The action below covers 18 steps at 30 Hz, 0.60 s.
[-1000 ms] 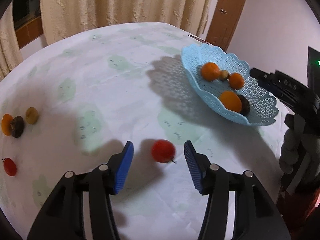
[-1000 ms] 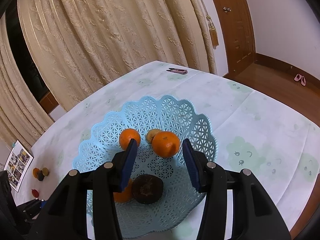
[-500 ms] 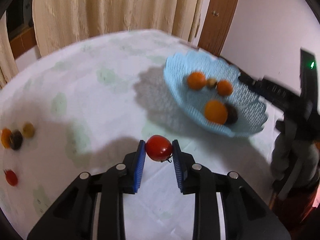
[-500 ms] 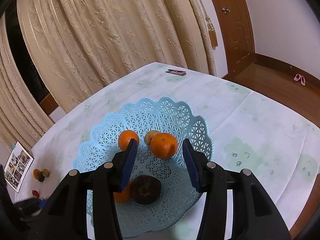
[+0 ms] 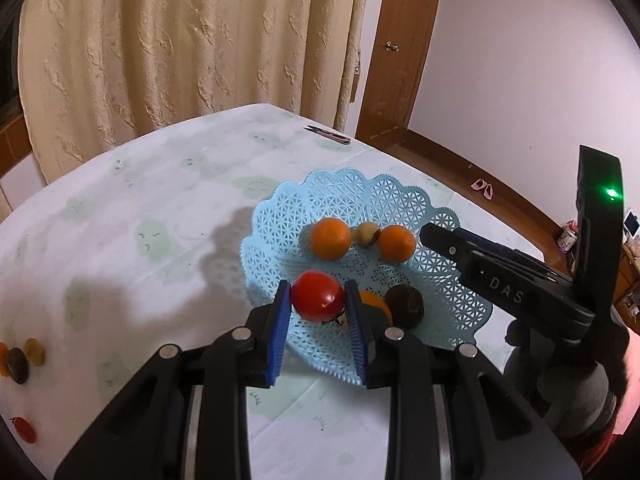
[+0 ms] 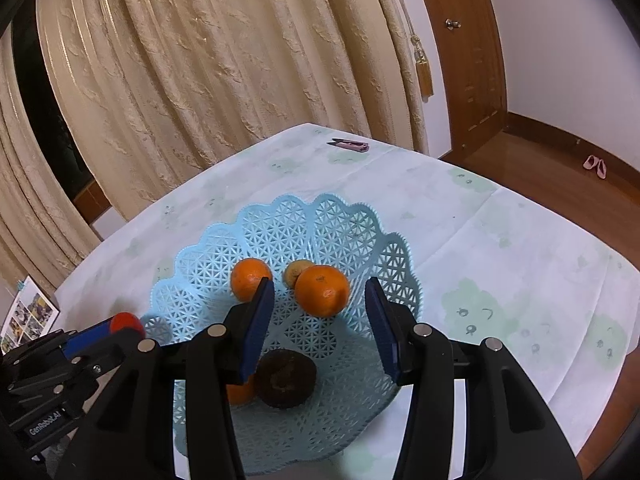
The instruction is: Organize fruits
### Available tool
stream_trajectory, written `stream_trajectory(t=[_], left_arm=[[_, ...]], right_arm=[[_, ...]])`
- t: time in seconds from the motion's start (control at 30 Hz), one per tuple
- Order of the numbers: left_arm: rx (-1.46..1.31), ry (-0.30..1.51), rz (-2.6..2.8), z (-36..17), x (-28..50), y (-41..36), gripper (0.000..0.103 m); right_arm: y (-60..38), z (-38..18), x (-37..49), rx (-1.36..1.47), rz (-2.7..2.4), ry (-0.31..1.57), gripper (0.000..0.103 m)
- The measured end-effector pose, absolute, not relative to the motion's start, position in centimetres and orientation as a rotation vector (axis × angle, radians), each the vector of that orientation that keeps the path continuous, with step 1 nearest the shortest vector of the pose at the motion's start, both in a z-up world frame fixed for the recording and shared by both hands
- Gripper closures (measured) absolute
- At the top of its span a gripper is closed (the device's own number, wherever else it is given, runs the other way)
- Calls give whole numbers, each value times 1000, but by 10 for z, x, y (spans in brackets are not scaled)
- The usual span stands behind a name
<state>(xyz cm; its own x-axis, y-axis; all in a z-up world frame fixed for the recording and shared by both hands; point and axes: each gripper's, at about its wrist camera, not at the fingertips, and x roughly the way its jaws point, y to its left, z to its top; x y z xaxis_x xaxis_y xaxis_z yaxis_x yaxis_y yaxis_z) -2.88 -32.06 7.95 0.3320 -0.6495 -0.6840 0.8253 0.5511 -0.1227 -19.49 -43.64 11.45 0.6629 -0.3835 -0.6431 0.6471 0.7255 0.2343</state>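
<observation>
Blue pads of the left tool [image 5: 318,306] clamp a red tomato [image 5: 318,296] between them, holding it above the near rim of the light-blue lattice basket [image 5: 360,196]; in the right wrist view the same tomato [image 6: 127,322] shows at the basket's left edge, pinched at the tip of the left tool [image 6: 116,330]. Just beyond the tomato, inside the basket, lie an orange [image 5: 374,304] partly hidden by the tool's right finger and a dark brown round fruit [image 5: 405,306] touching it. Farther in sit two more oranges [image 5: 331,239] [image 5: 397,243] with a small yellowish-brown fruit [image 5: 368,234] between them. The right tool [image 6: 320,320] hangs over the basket with its jaws spread wide and nothing between them, the nearer orange [image 6: 322,290] lying just past its fingertips. On the desk [image 5: 160,200] to the far left rest several small fruits [image 5: 20,360] and another small tomato [image 5: 25,429], well apart from the basket. At the desk's far edge lies a pink thread snipper [image 5: 328,135], with beige curtains [image 5: 180,40] behind.
</observation>
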Motion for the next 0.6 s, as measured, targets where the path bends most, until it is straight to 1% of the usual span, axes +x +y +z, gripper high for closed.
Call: stream_trajectory(t=[0.03,0.1,0.13,0.17,0.23,0.3,0.33,0.37,0.4,0.53,0.6], left_arm=[[267,757,-977,79,-29,-321,73],[266,758,-972,78,-28,-321,64],[266,751,-961,78,-28,-320,52],[266,739,-949,78,-27,-318,46],[266,729,-938,80,-26,-315,46],[259,723,-924,80,-24,-311,41],[258,720,-919,81,-24,-309,37],[257,715,-913,81,-23,-307,35],[257,712,-909,81,-23,-305,34],[239,717,-888,82,-20,-296,33],[227,719,-872,82,-16,-291,31]], right_arm=[[-436,114,-195,475,-609,603,54],[-437,113,-195,477,-612,607,54],[-438,113,-195,478,-613,609,54],[-438,113,-194,479,-612,610,54],[-438,112,-194,478,-612,610,54],[-436,113,-193,475,-611,612,54],[-435,113,-192,473,-609,613,54],[-435,113,-191,472,-609,614,52],[-434,113,-191,469,-610,613,47],[-430,115,-188,455,-611,613,47],[-428,116,-187,449,-609,613,47]])
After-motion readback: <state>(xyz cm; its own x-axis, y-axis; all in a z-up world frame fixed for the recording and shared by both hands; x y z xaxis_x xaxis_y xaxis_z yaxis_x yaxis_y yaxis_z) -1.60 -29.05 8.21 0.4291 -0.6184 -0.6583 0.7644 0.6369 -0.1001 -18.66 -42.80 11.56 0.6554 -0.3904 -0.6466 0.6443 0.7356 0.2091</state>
